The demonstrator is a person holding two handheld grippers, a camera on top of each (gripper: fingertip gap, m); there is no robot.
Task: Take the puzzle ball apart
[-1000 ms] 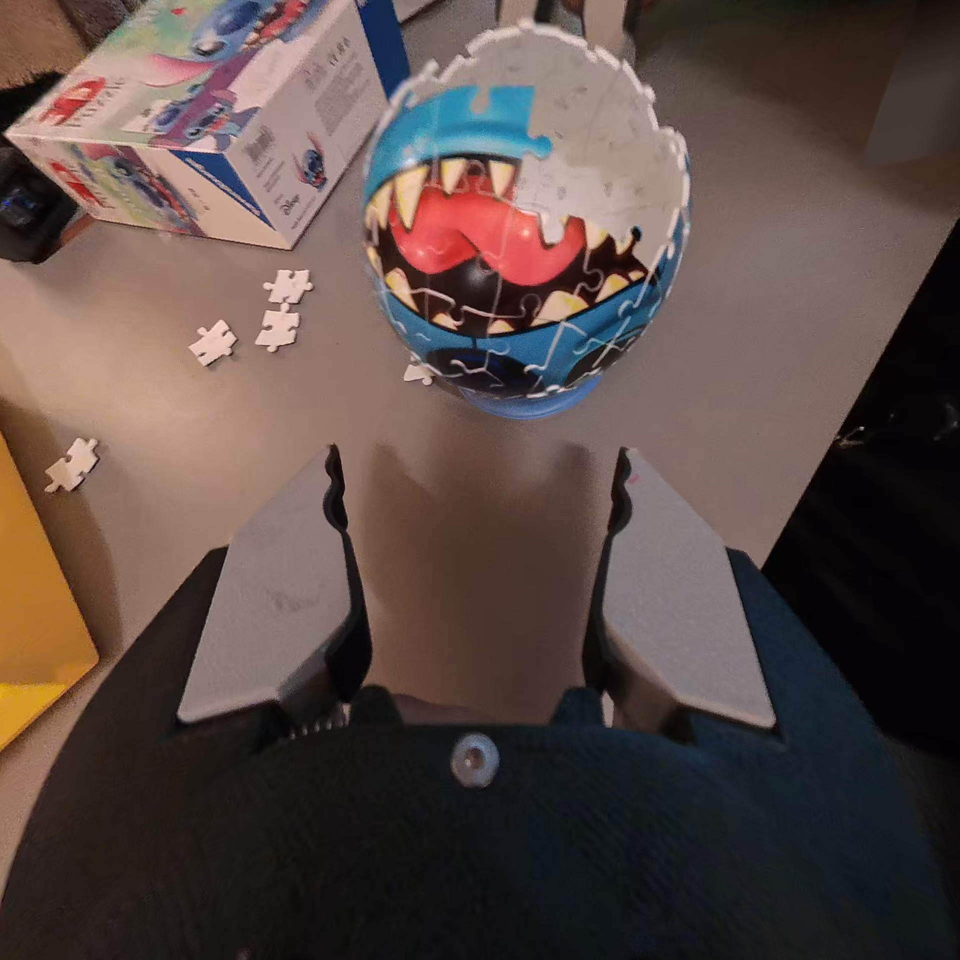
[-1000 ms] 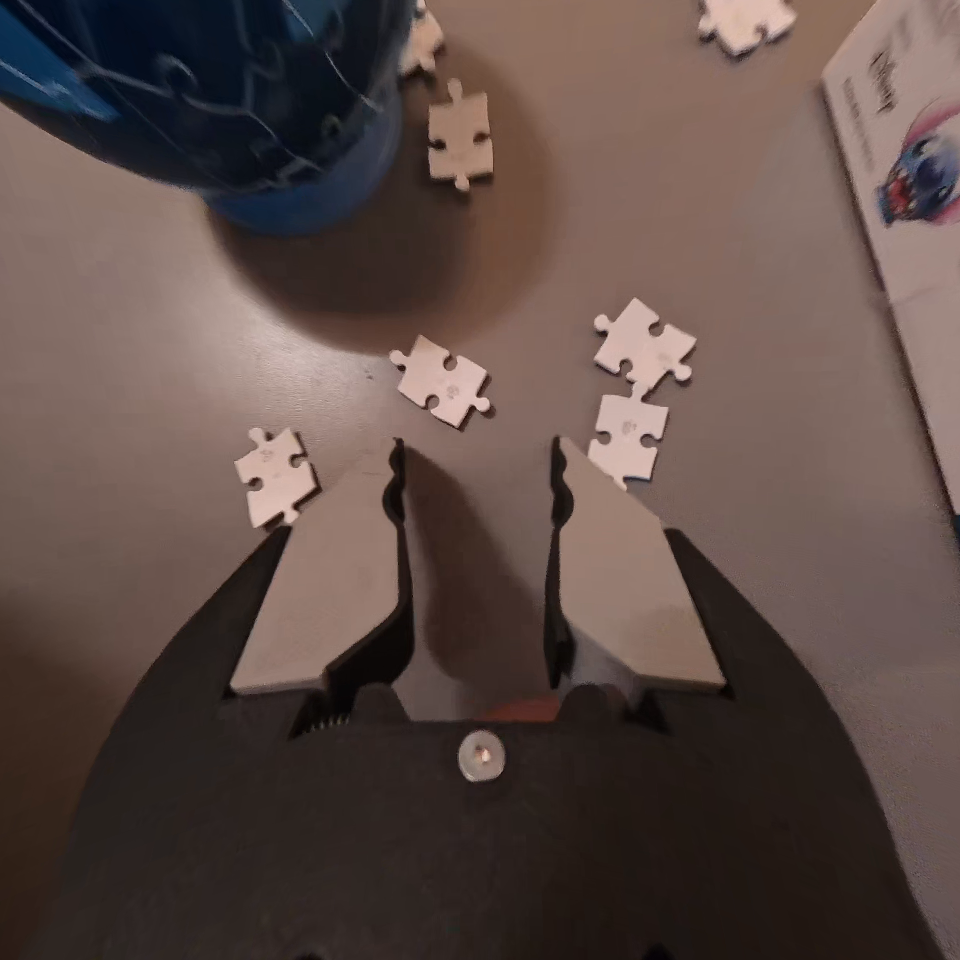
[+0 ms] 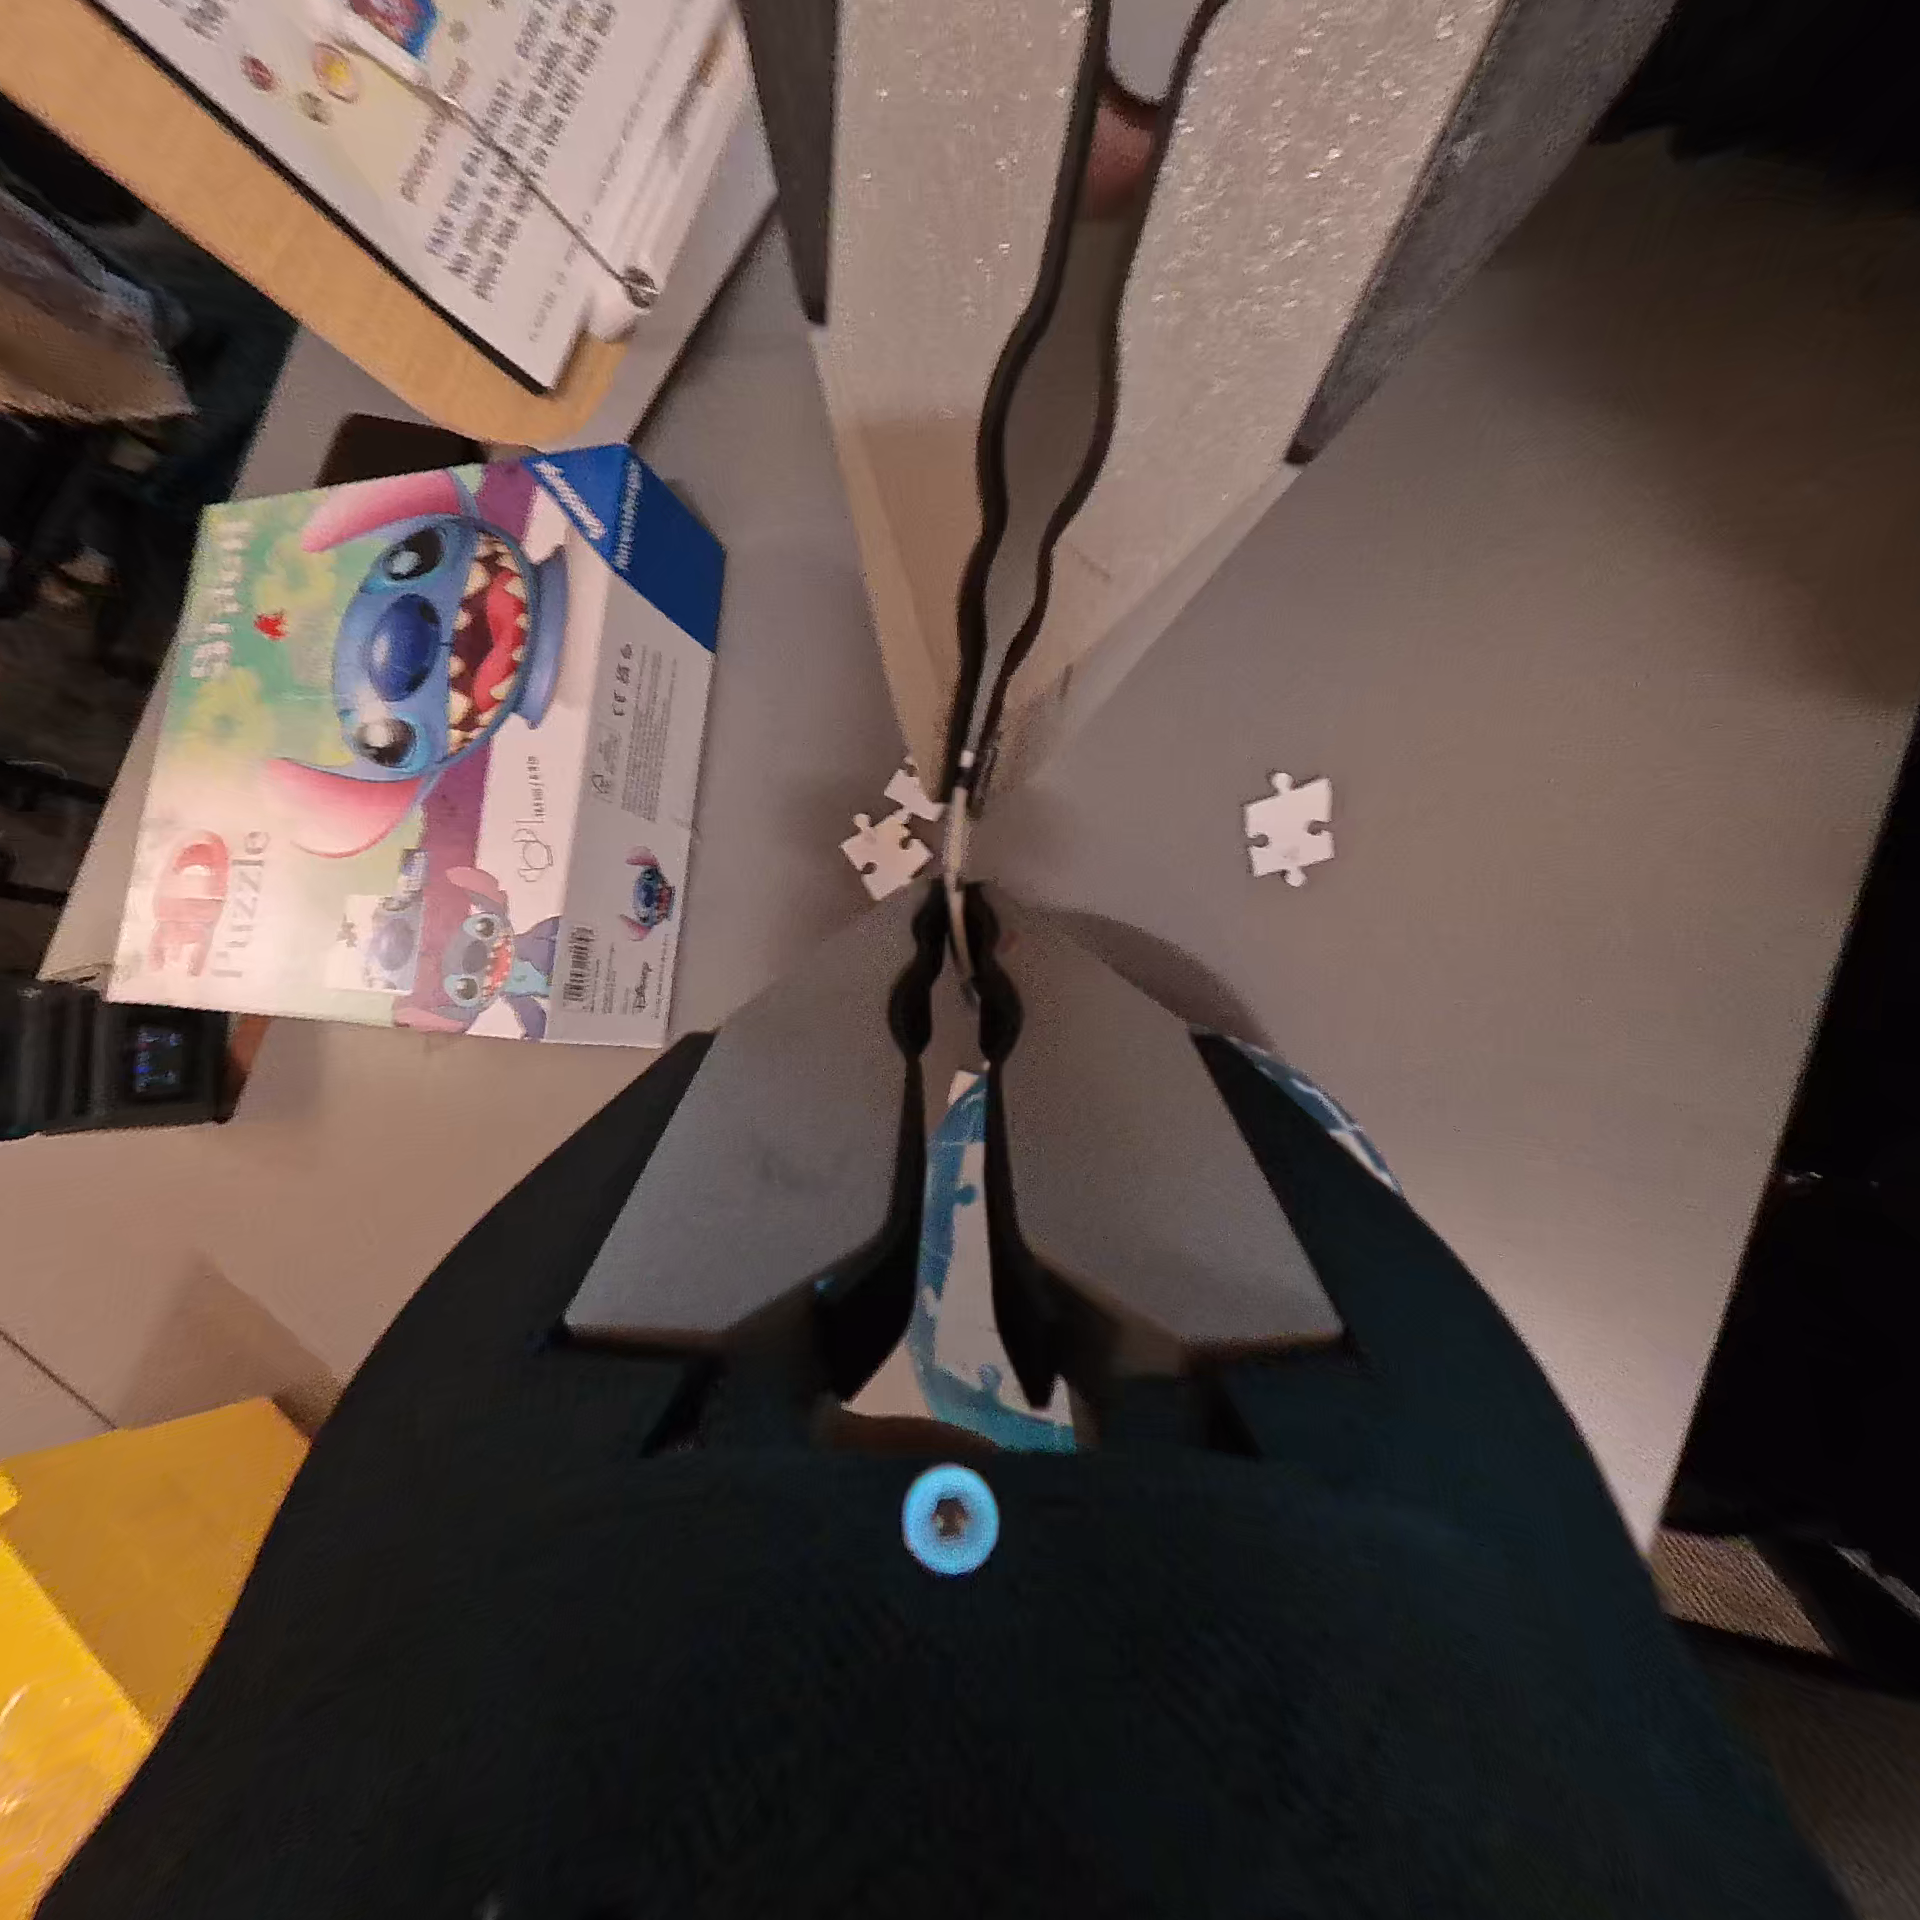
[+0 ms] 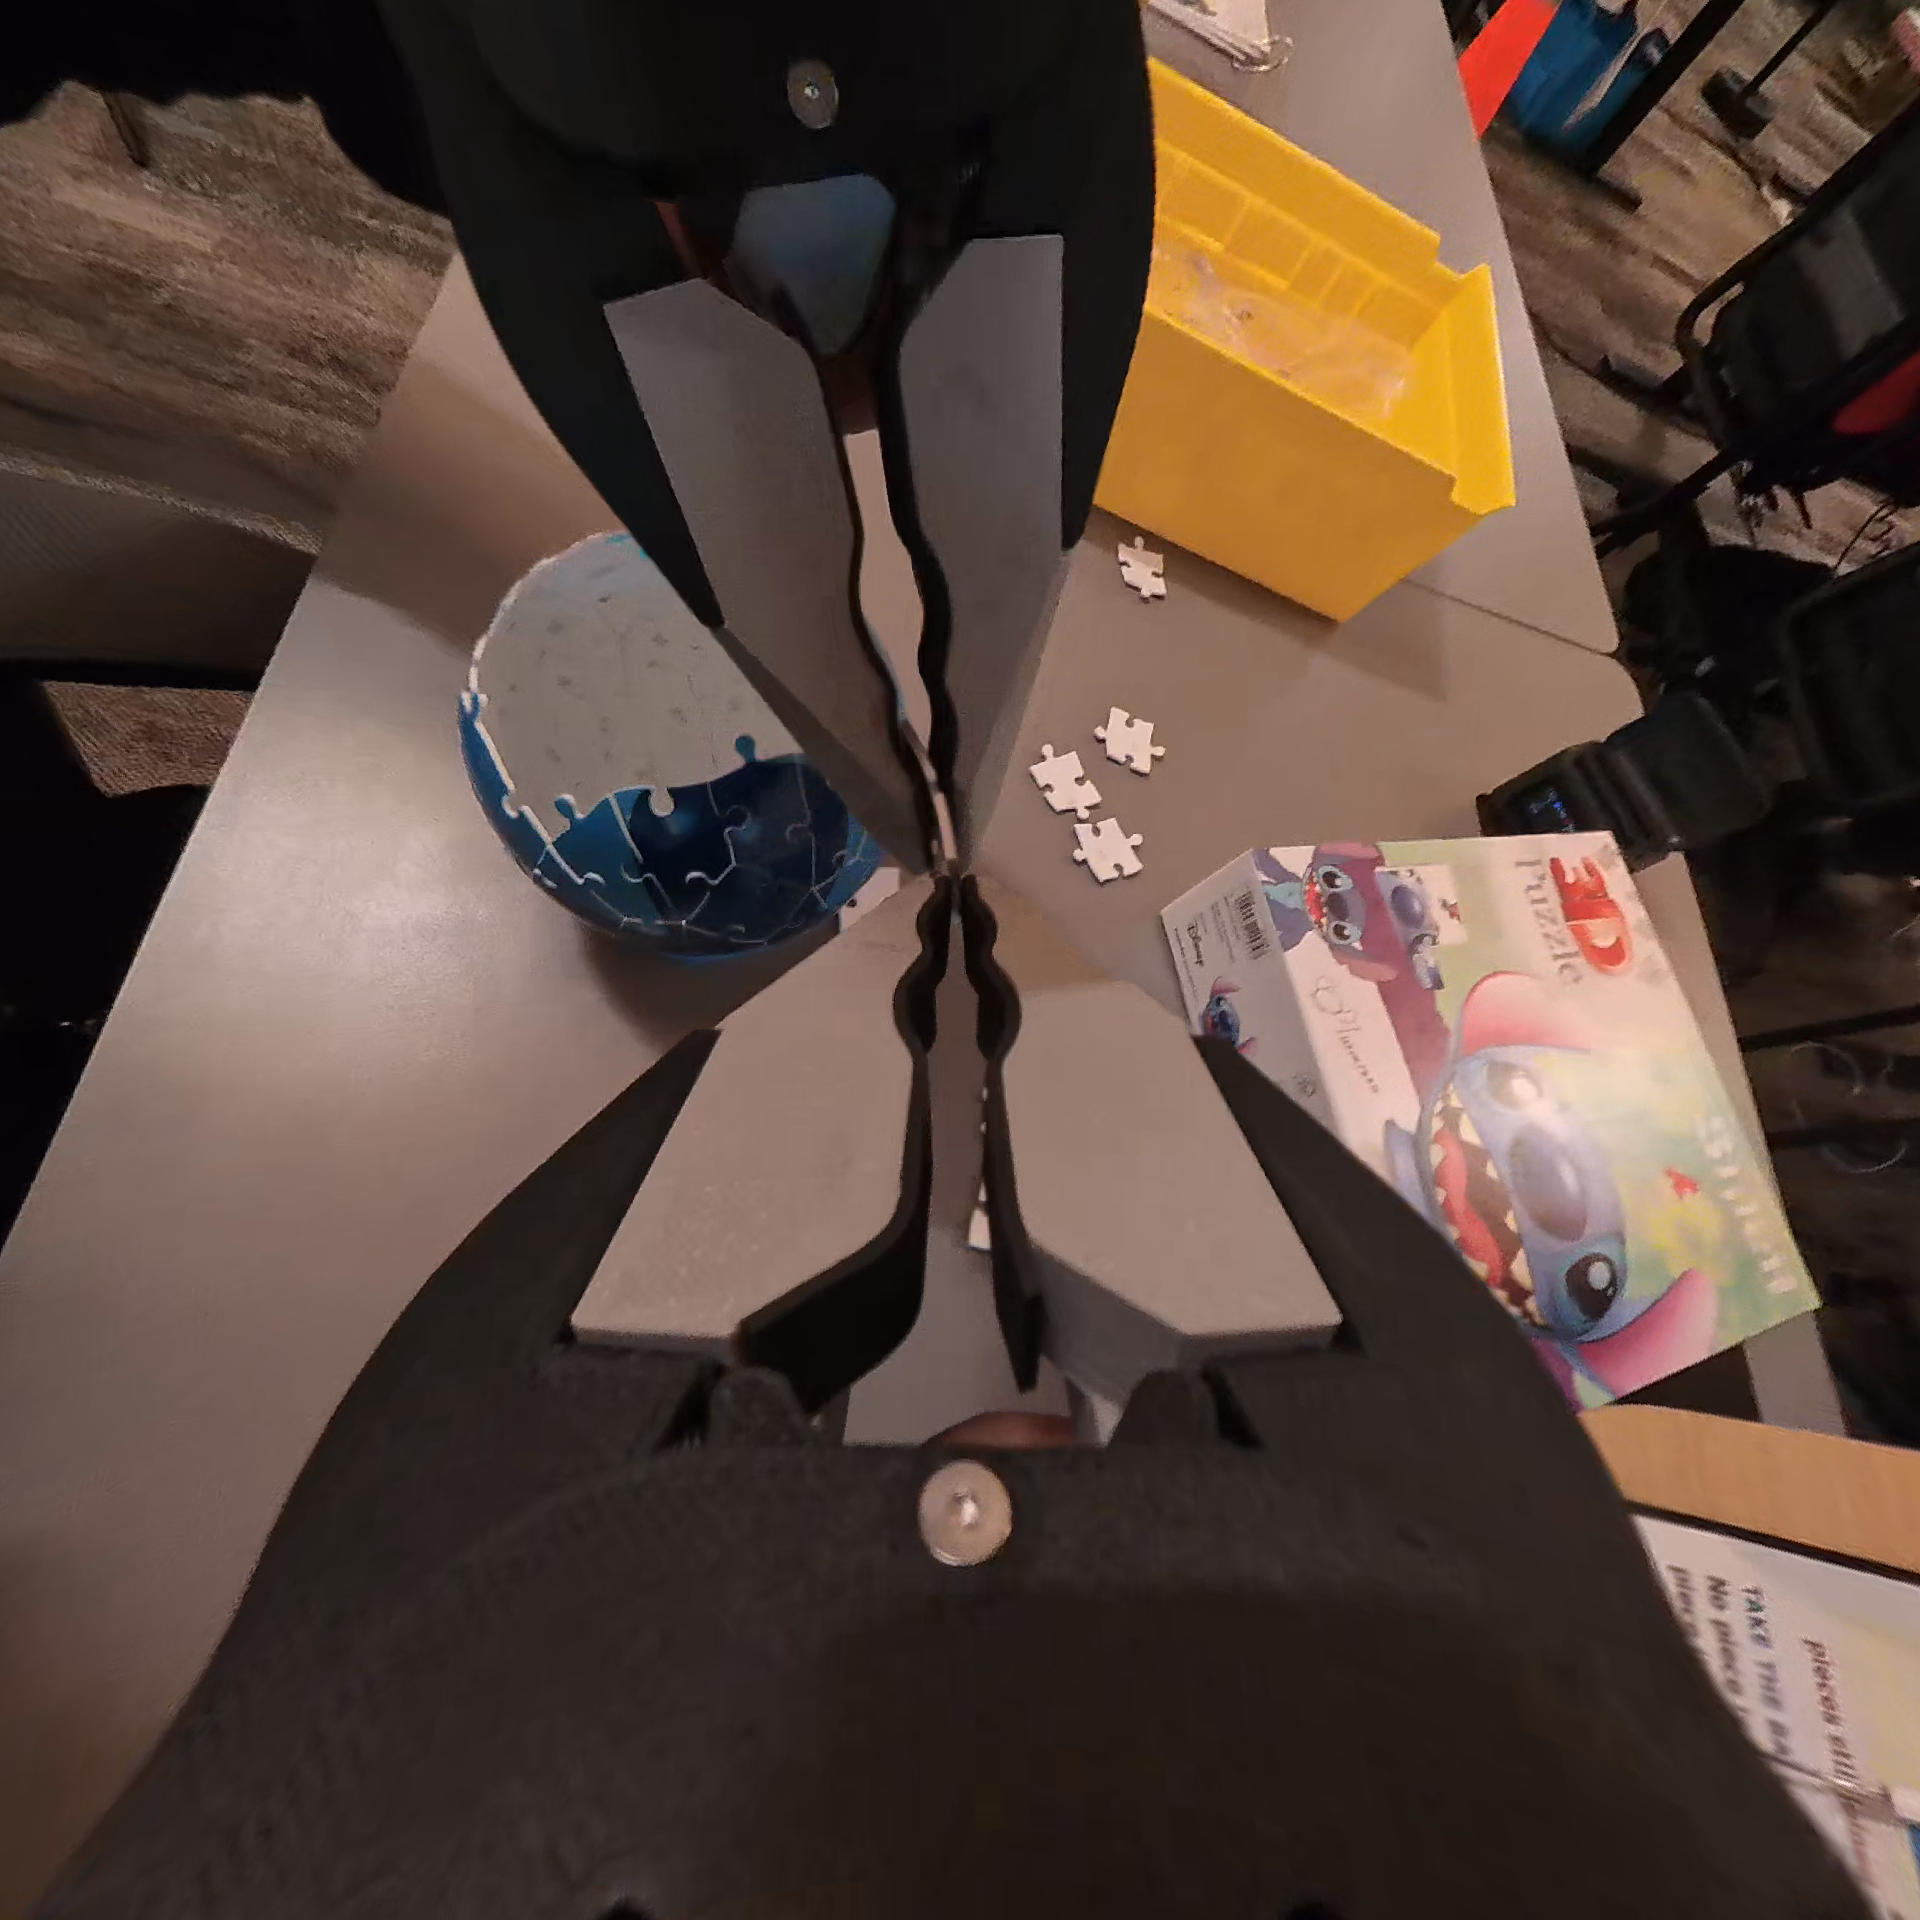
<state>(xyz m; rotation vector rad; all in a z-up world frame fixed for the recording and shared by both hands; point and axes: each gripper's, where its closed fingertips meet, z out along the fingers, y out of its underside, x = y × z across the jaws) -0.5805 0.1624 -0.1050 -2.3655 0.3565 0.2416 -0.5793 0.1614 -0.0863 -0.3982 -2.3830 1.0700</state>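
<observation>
Blue-and-white puzzle ball (image 4: pixel 623 790) sits on its blue base on the grey desk (image 4: pixel 312 1039), left of both tools in the right wrist view. It's a half-open shell w/ no real long axis: the jagged opening faces up, tilted a bit toward the right-wrist cam, w/ the white inner wall showing. In the left wrist view only a strip of its blue-white rim (image 3: pixel 940 1195) shows, through the gap under that tool.

Left tool (image 3: pixel 951 909) and right tool (image 4: pixel 958 899) meet tip to tip above the desk, just right of the ball. Both are narrow, jaws nearly together. A thin white piece (image 3: pixel 962 873) is seen edge-on where the tips meet, and each tool appears to pinch it. It's blurry, so the exact grip is unclear.

Loose white pieces lie on the desk: a group of three (image 4: pixel 1101 790) btw the tools and the puzzle box (image 4: pixel 1507 1091), and one more (image 4: pixel 1143 566) just beside the yellow bin (image 4: pixel 1299 436). In the left wrist view a single piece (image 3: pixel 1288 826) lies off to the right.

Vs 1 s ago:
- Left tool was wide open w/ the ball ahead of it, toothy-mouth side facing the cam. Now it's nearly closed w/ the ball beneath it.
- Right tool was about half open, low over the scattered pieces. Now it's pinched narrow, higher up, facing the left tool.
- Ball itself sits as it did on the desk.
</observation>
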